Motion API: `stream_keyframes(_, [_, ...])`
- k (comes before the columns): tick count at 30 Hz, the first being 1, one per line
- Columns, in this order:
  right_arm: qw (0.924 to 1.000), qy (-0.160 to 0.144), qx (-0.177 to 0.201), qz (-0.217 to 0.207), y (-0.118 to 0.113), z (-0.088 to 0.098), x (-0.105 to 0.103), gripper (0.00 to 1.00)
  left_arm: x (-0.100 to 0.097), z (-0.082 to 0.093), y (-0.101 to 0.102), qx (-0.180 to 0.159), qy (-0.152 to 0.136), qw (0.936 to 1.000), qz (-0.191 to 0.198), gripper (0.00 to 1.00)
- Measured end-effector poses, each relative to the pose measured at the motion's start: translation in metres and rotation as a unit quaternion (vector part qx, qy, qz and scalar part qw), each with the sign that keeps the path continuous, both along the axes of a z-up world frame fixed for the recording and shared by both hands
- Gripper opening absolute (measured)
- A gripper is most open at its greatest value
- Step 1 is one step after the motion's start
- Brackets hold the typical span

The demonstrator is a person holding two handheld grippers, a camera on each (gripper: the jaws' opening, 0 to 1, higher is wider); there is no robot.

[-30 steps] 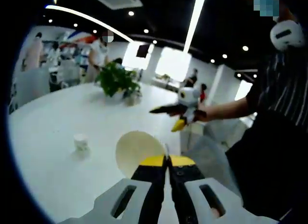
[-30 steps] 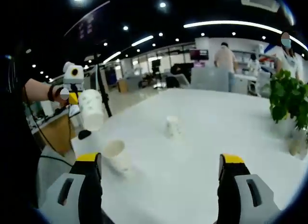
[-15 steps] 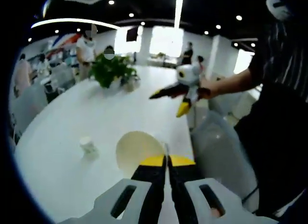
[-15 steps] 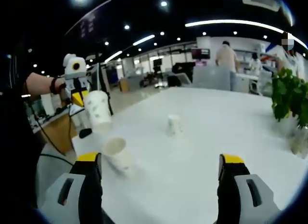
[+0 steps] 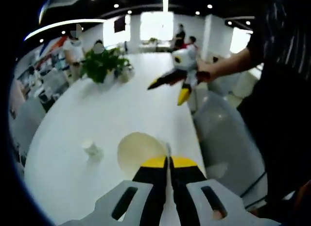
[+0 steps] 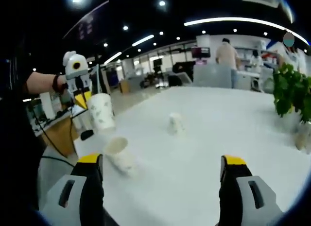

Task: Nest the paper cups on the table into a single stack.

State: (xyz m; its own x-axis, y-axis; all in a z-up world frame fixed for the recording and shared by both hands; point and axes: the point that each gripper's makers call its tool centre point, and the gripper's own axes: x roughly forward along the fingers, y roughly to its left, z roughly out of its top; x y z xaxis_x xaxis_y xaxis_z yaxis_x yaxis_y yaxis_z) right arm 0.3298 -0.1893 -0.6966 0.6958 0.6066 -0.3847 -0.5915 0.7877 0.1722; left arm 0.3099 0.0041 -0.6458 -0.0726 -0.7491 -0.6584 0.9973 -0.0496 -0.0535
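Three white paper cups are counted. One patterned white paper cup [image 6: 102, 113] is held in the air above the near end of the white worktop [image 6: 204, 153], pinched at its rim by the left hand-held gripper [image 6: 80, 97]; in the left gripper view the same cup's open cream mouth [image 5: 141, 151] is seen just ahead of the jaws, which are closed together on its wall. A second white paper cup [image 6: 119, 154] rests tilted on the worktop, just below and beside the held one, mouth turned up and toward the camera. A third small white paper cup [image 6: 175, 123] stands farther along the worktop, well apart from the other two, and is seen in the left gripper view as well [image 5: 91, 148].

The cups are judged light, thin-walled and easily crushed or tipped, so a gentle pinch across the rim wall would suit best.

The right hand-held gripper [image 6: 160, 187] is held wide open with nothing between its jaws.

One leafy green potted plant [image 6: 291, 97] stands at the far side of the worktop.
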Motion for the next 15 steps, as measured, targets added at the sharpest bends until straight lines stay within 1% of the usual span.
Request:
stream_keyframes(2, [1.0000,0.000,-0.001,-0.001,0.000,-0.001,0.000,0.98,0.000,-0.003,-0.002,0.006,0.002,1.0000,-0.003,0.00])
stream_keyframes(6, [1.0000,0.007,-0.002,-0.001,0.001,-0.006,-0.003,0.98,-0.002,-0.009,-0.006,0.022,-0.017,0.9994,-0.020,0.00])
stream_keyframes(8, [1.0000,0.009,-0.003,0.003,0.002,-0.007,-0.005,0.98,-0.002,-0.013,-0.008,0.029,-0.020,0.9990,-0.027,0.00])
stream_keyframes(10, [0.9999,0.010,-0.005,0.006,0.003,-0.008,-0.007,0.98,-0.002,-0.018,-0.008,0.045,-0.031,0.9977,-0.039,0.00])
stream_keyframes(12, [0.9999,0.012,-0.005,0.007,0.003,-0.009,-0.008,0.98,-0.002,-0.020,-0.009,0.052,-0.037,0.9970,-0.045,0.00])
stream_keyframes(14, [0.9999,0.012,-0.006,0.005,0.003,-0.009,-0.008,0.98,0.001,-0.024,-0.008,0.062,-0.052,0.9954,-0.050,0.00])
stream_keyframes(15, [0.9999,0.012,-0.006,0.003,0.002,-0.009,-0.008,0.98,0.000,-0.026,-0.008,0.066,-0.058,0.9943,-0.060,0.00])
